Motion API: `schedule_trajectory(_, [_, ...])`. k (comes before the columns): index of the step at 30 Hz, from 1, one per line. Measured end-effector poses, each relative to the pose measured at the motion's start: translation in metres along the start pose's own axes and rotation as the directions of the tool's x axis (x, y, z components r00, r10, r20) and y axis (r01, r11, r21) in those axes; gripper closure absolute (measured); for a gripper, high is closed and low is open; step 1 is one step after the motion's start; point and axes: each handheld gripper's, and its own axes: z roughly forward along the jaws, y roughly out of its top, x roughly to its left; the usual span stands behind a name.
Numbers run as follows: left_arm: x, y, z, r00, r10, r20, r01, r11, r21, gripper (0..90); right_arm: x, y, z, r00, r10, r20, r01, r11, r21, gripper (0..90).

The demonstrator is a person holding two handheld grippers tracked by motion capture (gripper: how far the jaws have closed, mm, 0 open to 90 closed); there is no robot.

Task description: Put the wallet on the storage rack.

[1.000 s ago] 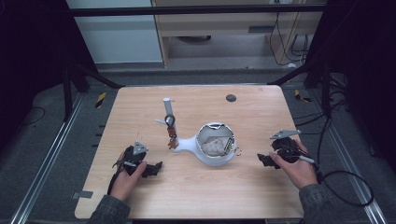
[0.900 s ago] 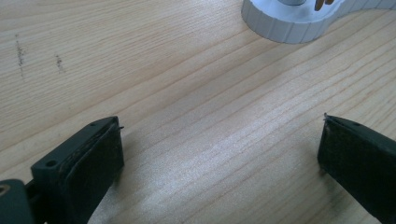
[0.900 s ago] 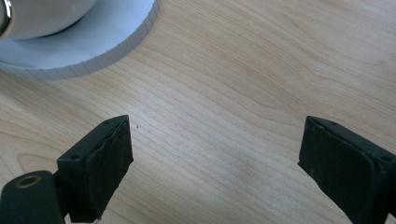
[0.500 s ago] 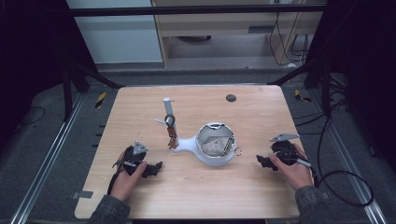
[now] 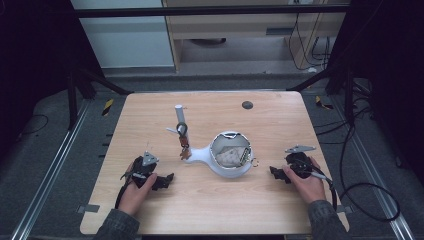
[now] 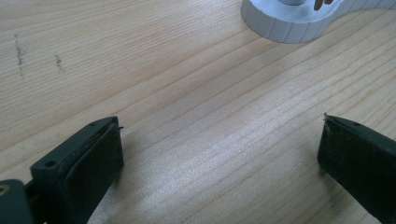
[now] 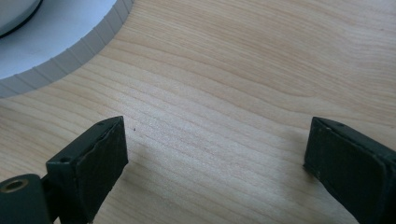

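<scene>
A white stand [image 5: 227, 162] with a round bowl and a narrow arm lies in the middle of the wooden table [image 5: 280, 120]. Crumpled pale material sits in its bowl. A white post [image 5: 179, 116] rises at the arm's end, and a key bunch [image 5: 183, 145] hangs from it. My left gripper [image 5: 165, 181] rests on the table at the front left, open, jaws wide apart [image 6: 219, 154] over bare wood. My right gripper [image 5: 276, 173] rests at the front right, open and empty [image 7: 215, 154], just right of the white stand's ribbed rim [image 7: 70, 56].
A small dark disc [image 5: 247, 105] lies near the table's far edge. A small ring [image 5: 254, 161] lies beside the bowl's right side. Black frame bars and cables surround the table; a cable loops on the floor at the right [image 5: 370, 200].
The right hand and its gripper have shifted slightly toward the near edge. The left gripper and the stand have stayed put.
</scene>
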Motion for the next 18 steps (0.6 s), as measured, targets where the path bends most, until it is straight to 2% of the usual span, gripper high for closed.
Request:
schedule_trajectory(5, [0.0, 0.0, 0.0, 1.0, 0.0, 0.0, 0.0, 1.0, 0.0, 0.0, 0.004, -0.001, 0.004, 0.9999, 0.005, 0.015, -0.004, 1.0, -0.023, 3.8])
schedule_trajectory(8, [0.0, 0.0, 0.0, 1.0, 0.0, 0.0, 0.0, 1.0, 0.0, 0.0, 0.008, -0.003, 0.007, 0.9991, -0.008, 0.043, 0.01, 0.999, -0.033, 2.3])
schedule_trajectory(11, [0.0, 0.0, 0.0, 1.0, 0.0, 0.001, 0.0, 1.0, 0.001, 0.0, 0.009, -0.007, 0.008, 0.9985, 0.0, 0.055, 0.004, 0.997, -0.071, 1.8])
schedule_trajectory(18, [0.0, 0.0, 0.0, 1.0, 0.0, 0.0, 0.0, 1.0, 0.0, 0.0, 0.011, -0.009, 0.007, 0.9976, 0.004, 0.069, 0.001, 0.997, -0.074, 2.1])
